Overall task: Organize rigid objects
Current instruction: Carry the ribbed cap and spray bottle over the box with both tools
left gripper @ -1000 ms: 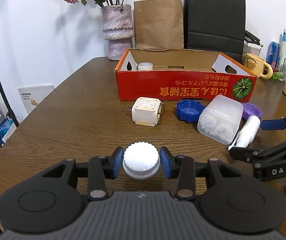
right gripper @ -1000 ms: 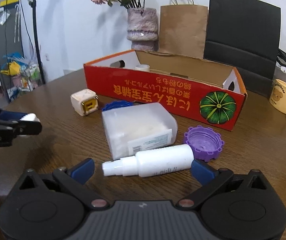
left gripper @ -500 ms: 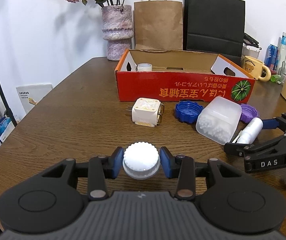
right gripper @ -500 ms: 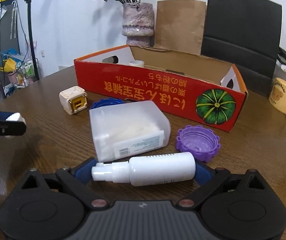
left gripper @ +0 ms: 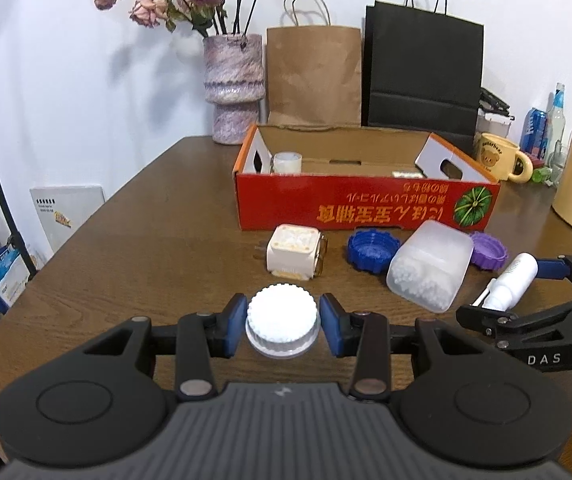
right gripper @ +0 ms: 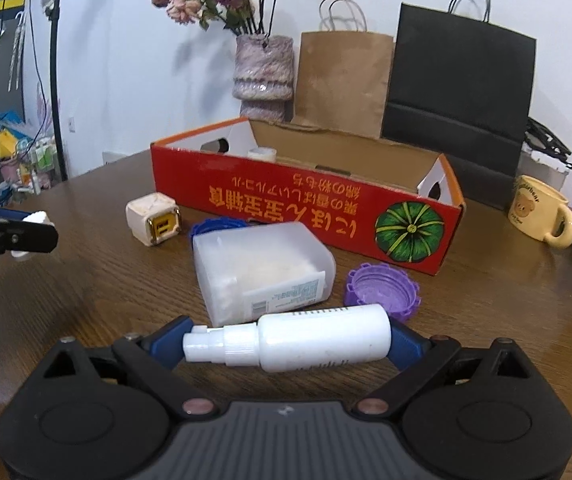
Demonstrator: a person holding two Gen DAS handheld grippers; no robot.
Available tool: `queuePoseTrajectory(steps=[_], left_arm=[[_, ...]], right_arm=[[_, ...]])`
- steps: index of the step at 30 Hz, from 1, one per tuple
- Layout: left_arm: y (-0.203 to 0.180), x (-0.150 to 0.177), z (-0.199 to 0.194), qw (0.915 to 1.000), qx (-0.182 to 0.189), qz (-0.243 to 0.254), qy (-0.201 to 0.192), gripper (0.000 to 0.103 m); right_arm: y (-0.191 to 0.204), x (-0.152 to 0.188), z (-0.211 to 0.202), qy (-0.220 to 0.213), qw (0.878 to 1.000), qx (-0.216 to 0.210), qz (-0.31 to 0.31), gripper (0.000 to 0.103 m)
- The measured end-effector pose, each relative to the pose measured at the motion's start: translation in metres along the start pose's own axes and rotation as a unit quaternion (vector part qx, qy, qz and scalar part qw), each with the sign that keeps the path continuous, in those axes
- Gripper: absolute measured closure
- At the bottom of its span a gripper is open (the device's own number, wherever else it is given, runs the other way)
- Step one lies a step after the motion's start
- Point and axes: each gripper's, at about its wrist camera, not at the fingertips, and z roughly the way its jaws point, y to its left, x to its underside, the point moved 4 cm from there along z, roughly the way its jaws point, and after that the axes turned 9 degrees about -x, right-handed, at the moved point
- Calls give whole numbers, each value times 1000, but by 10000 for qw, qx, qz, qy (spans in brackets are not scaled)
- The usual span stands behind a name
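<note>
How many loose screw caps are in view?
3: white cap in the left gripper; blue cap and purple cap on the table before the box. Others may be hidden inside.

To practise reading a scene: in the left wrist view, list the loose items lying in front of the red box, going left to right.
Cream charger cube → blue cap → translucent container → purple cap → white spray bottle.

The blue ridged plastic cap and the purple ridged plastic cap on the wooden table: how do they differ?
The blue ridged plastic cap lies left of the translucent plastic container; the purple ridged plastic cap lies right of it. In the right wrist view the container hides most of the blue cap, while the purple cap shows fully. Both lie open side up before the red cardboard box.
</note>
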Motion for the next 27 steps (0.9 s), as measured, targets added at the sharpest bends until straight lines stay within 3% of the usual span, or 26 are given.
queuePoseTrajectory(steps=[13,27], left_arm=[[-6,-36,-6,9994,211,5,-285,62],[-18,-94,11,9976,243,-93,-635,62]], right_arm=[[9,-32,-27,-677,9971,123,328,4],[-1,-79,-23,-1161,9913,339,516,4]])
